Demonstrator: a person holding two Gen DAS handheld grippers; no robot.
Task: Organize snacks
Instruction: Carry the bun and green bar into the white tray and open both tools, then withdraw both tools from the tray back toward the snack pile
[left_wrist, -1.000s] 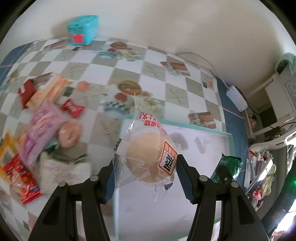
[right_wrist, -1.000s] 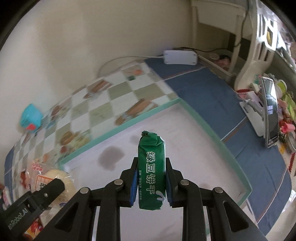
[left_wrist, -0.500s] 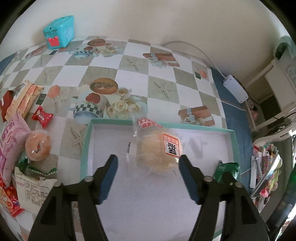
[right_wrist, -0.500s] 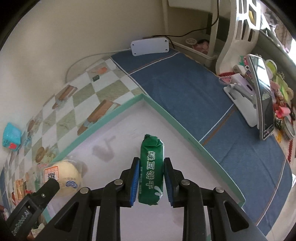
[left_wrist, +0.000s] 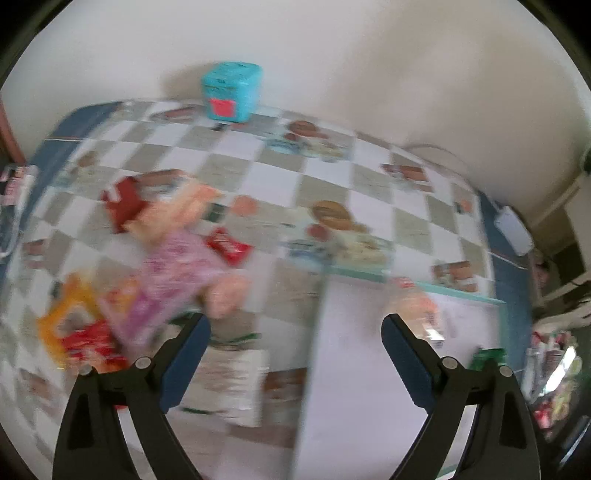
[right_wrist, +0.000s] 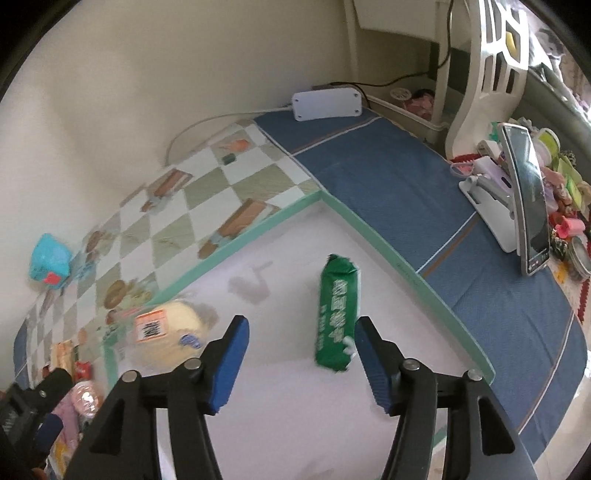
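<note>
A white tray with a teal rim (right_wrist: 373, 236) lies on the table. A green biscuit packet (right_wrist: 337, 314) lies flat in it, just in front of my open, empty right gripper (right_wrist: 301, 349). A wrapped round bun (right_wrist: 168, 334) lies in the tray's left part; it shows blurred in the left wrist view (left_wrist: 417, 306). My left gripper (left_wrist: 295, 347) is open and empty, over the tray's left edge (left_wrist: 321, 295). A blurred pile of loose snacks (left_wrist: 166, 266) lies left of the tray.
A teal box (left_wrist: 231, 90) stands by the wall at the back. A white power strip (right_wrist: 327, 101) lies on the blue cloth. A phone on a stand (right_wrist: 524, 199) and small clutter sit to the right of the tray.
My right gripper has opened and let go of the green packet, which now lies in the tray. My left gripper, open since half a second ago, has swung left toward the snack pile.
</note>
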